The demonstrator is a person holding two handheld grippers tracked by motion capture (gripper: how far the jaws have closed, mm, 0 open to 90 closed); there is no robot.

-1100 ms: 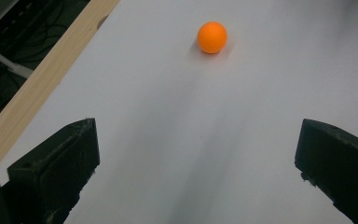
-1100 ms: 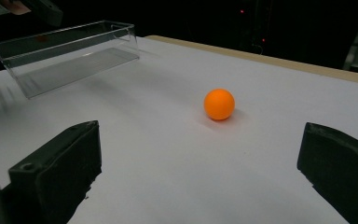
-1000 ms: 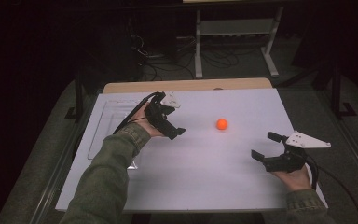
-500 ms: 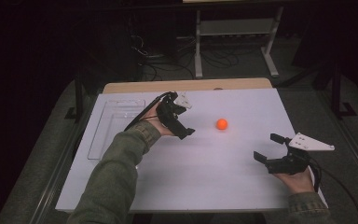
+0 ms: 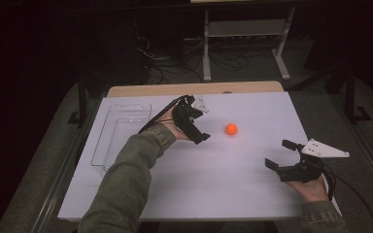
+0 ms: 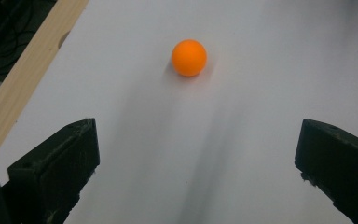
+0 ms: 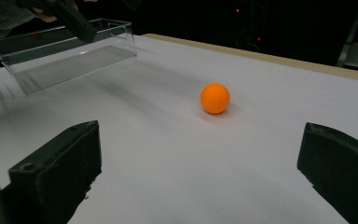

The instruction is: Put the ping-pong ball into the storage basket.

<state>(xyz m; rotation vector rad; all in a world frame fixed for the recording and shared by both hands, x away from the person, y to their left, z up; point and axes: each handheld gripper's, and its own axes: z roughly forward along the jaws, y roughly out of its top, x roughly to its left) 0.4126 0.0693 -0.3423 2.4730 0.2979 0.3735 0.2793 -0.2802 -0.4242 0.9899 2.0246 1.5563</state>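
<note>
Small orange ball (image 5: 231, 128) sits loose mid-table on the white tabletop (image 5: 213, 184) | left gripper (image 5: 197, 127) near it, jaws wide apart, seemingly just above the surface | right gripper (image 5: 283, 154) well apart, jaws spread | clear plastic tray (image 5: 121, 131) at left.

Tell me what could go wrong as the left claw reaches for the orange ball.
1. The ball is round and lies free on the smooth white table, so a touch from one jaw of the open left claw may roll it away, perhaps toward the far edge.
2. In the left gripper view the ball sits left of the middle between the jaws, so closing now could clip it sideways.
3. The clear tray lies beside the left forearm; a sweep could push it.
</note>
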